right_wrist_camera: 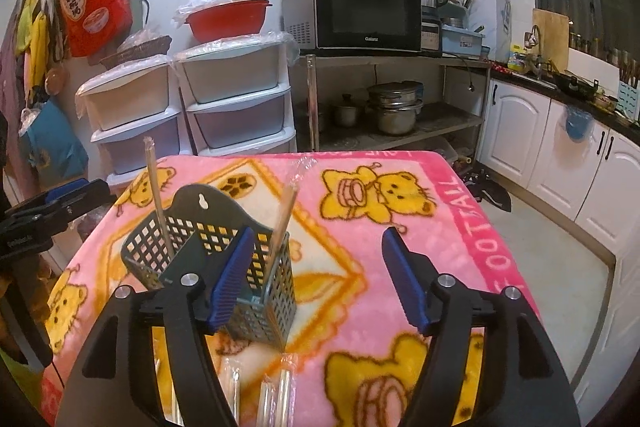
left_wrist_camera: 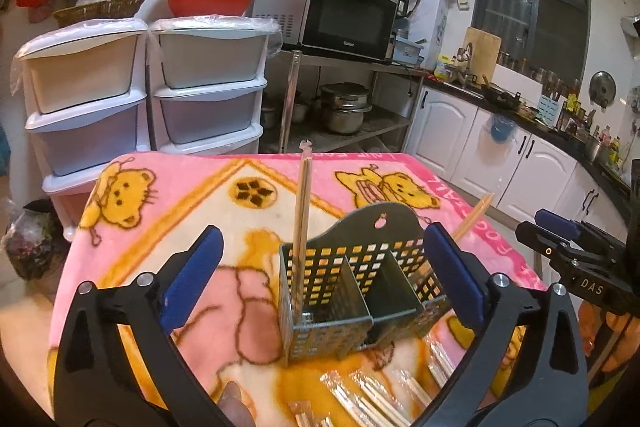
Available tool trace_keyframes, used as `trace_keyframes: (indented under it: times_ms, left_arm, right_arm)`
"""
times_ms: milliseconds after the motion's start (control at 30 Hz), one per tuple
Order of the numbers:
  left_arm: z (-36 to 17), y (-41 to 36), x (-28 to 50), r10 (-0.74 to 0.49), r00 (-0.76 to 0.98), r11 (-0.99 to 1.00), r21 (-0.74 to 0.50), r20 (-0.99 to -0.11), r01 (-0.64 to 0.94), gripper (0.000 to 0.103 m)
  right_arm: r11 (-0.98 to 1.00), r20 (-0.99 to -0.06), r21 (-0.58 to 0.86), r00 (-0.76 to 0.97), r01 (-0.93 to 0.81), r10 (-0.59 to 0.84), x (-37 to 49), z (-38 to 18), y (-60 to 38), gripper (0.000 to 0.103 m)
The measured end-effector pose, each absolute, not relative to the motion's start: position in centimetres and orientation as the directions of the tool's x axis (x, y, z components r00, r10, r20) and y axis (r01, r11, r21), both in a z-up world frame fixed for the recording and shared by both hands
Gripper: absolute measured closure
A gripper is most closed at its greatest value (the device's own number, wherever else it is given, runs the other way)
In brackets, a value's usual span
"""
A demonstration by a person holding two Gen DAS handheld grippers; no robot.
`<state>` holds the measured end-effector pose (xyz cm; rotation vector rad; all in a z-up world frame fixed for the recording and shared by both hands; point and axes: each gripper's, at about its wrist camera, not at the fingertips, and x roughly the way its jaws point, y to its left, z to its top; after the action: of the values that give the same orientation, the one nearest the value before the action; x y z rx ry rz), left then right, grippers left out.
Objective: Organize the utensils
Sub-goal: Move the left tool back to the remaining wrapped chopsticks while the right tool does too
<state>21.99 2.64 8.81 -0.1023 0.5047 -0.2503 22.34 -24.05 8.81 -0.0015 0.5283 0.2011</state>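
Note:
A dark green perforated utensil caddy [left_wrist_camera: 344, 291] with three compartments stands on the pink bear blanket [left_wrist_camera: 200, 195]. One wrapped pair of chopsticks [left_wrist_camera: 301, 203] stands upright in its left compartment, another [left_wrist_camera: 474, 217] leans out of the right one. Several wrapped chopstick pairs [left_wrist_camera: 360, 403] lie on the blanket in front of the caddy. My left gripper [left_wrist_camera: 324, 275] is open and empty, its fingers either side of the caddy. In the right wrist view the caddy [right_wrist_camera: 216, 259] sits left of my open, empty right gripper [right_wrist_camera: 316, 275], with loose wrapped chopsticks [right_wrist_camera: 276, 399] below.
White plastic drawer units [left_wrist_camera: 208, 83] and a steel rack with a microwave [left_wrist_camera: 344, 15] and pots stand behind the table. White kitchen cabinets [right_wrist_camera: 560, 155] run along the right. The right gripper's body [left_wrist_camera: 580, 259] shows at the right edge of the left wrist view.

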Motion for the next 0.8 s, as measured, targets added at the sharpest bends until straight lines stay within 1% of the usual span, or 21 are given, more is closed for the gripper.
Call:
trace_keyframes:
  times_ms: [433,800]
  left_arm:
    - [6.8,3.1,19.2,-0.242,0.836,0.969,-0.168,-0.493,0.181,0.01]
    - [3.7,3.3,17.7,-0.213,0.794,0.976,-0.167,-0.57,0.142,0.01]
  right_arm:
    - [0.974,-0.525,0.036,0.825,-0.225,0.21,19.7,7.7,-24.1,0.036]
    - [0.963,-0.564,0.035,0.791,-0.266,0.239,17.9,5.8,-23.8,0.036]
